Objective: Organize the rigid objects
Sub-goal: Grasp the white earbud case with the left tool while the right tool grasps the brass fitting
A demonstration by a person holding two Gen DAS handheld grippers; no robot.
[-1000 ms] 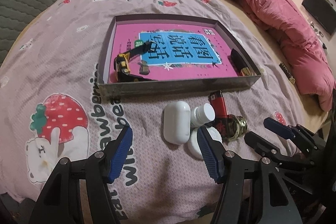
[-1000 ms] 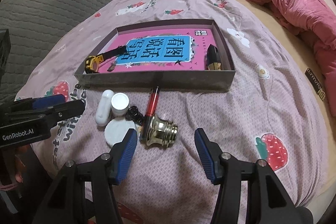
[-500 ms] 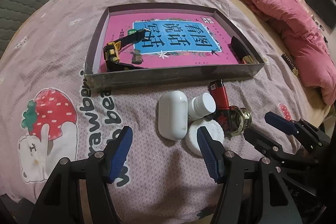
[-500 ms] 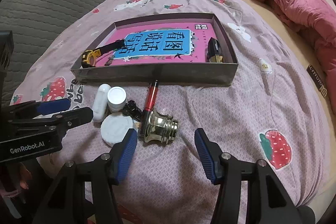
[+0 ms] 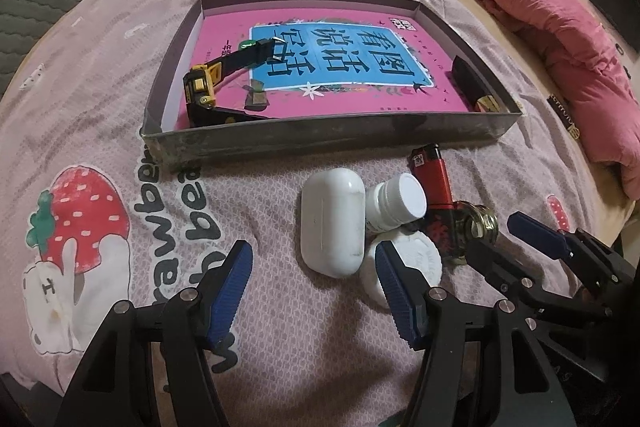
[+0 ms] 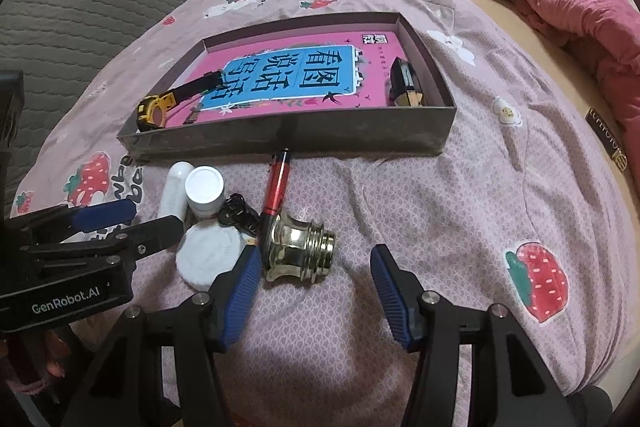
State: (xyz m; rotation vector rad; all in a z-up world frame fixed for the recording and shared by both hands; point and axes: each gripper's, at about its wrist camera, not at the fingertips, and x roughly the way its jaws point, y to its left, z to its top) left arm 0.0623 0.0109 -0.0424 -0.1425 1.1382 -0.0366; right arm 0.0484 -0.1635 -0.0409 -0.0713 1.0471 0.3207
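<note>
Hovering both tongs, left gripper (image 5: 314, 289) and right gripper (image 6: 314, 285), agape and empty at bottom centre, because the white case (image 5: 332, 221) and brass fitting (image 6: 300, 253) belong in the box (image 5: 320, 139).

The brass fitting (image 6: 299, 254) is shiny polished metal. The white case (image 5: 332, 219) looks like smooth glossy plastic. The bedsheet (image 6: 460, 195) is soft matt cloth.
</note>
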